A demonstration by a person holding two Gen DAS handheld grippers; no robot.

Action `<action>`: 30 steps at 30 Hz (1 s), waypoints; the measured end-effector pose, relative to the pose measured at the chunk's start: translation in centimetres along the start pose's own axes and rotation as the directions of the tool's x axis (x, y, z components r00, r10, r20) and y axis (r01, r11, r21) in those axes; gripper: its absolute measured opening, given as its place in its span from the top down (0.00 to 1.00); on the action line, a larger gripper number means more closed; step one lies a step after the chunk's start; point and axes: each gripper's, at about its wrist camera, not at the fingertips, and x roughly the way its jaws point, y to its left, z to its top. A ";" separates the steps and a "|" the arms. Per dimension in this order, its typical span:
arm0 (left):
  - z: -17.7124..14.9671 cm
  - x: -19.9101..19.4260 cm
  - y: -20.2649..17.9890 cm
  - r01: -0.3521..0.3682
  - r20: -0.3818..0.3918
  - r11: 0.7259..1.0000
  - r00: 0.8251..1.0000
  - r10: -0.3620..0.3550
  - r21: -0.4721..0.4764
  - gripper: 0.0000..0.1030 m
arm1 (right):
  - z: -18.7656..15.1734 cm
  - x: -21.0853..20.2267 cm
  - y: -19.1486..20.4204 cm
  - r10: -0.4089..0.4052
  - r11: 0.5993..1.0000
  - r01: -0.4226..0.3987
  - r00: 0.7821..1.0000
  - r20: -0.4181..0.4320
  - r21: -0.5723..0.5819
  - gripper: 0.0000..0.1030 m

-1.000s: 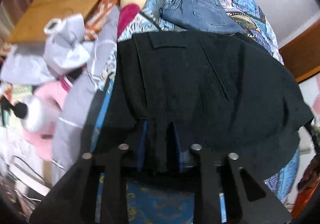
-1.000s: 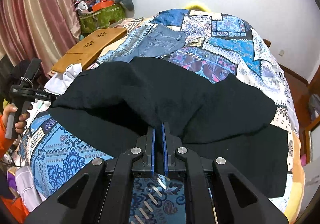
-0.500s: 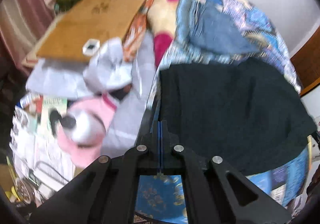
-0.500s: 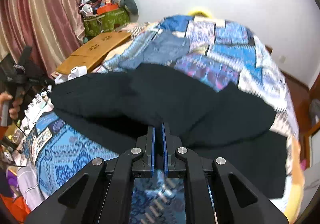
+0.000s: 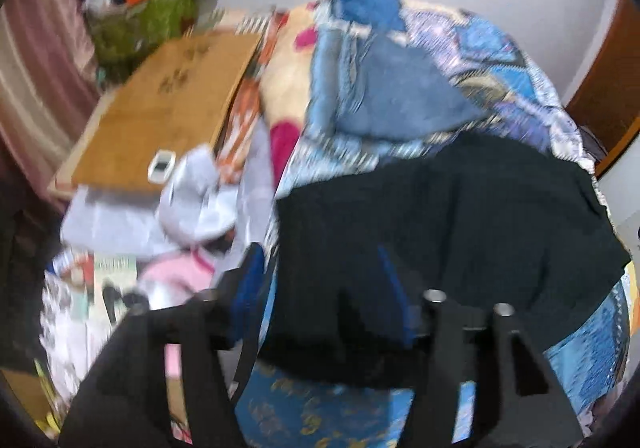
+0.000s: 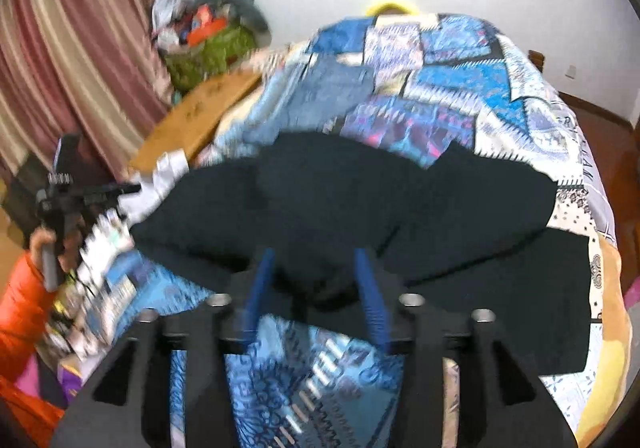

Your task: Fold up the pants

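Note:
The black pants (image 5: pixel 460 216) lie folded over on the patterned blue quilt (image 5: pixel 320 408). My left gripper (image 5: pixel 320 272) hovers over their near left edge with its jaws opening. The blue pads (image 5: pixel 394 288) stand wide apart and press on nothing. In the right wrist view the pants (image 6: pixel 360 200) spread across the bed. My right gripper (image 6: pixel 314 260) is above their near fold, jaws opening. Dark cloth shows between its pads (image 6: pixel 372 296), untouched. The left gripper (image 6: pixel 60 192) also appears at the far left, held by a hand in an orange sleeve.
Folded blue jeans (image 5: pixel 400 96) (image 6: pixel 332 88) lie farther up the bed. A wooden lap table (image 5: pixel 160 108) (image 6: pixel 200 116) and a heap of grey and pink clothes (image 5: pixel 196 200) sit beside the bed on the left. A green bag (image 6: pixel 208 48) stands by the curtain.
Both grippers were shut at the pants' edge half a second ago and now stand open, off the cloth. Both have lifted, and the left view has tipped up toward the wall.

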 end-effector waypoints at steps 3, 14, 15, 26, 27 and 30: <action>1.6 -0.5 -2.0 0.021 0.035 0.999 0.999 -0.022 0.040 0.26 | 2.0 -0.9 -2.0 -0.049 0.998 0.047 0.997 0.053 0.041 0.43; 6.0 3.1 -9.2 0.112 0.050 0.987 0.992 -0.118 0.112 0.07 | 5.8 4.8 -9.0 -0.183 0.975 0.184 0.983 -0.015 0.122 0.41; 6.2 3.7 -9.6 0.117 0.039 0.987 0.992 -0.122 0.112 0.07 | 6.0 6.0 -9.6 -0.187 0.974 0.189 0.982 -0.031 0.123 0.41; 7.4 9.6 -11.6 0.122 -0.049 0.986 0.992 -0.117 0.115 0.07 | 9.4 15.1 -14.3 -0.239 0.964 0.255 0.955 -0.174 0.078 0.42; 7.4 9.8 -11.6 0.123 -0.054 0.985 0.992 -0.117 0.117 0.07 | 9.7 16.0 -14.9 -0.245 0.962 0.263 0.951 -0.190 0.077 0.42; 7.5 10.4 -11.8 0.124 -0.067 0.984 0.991 -0.117 0.128 0.07 | 9.6 18.3 -15.8 -0.223 0.964 0.252 0.942 -0.252 0.087 0.58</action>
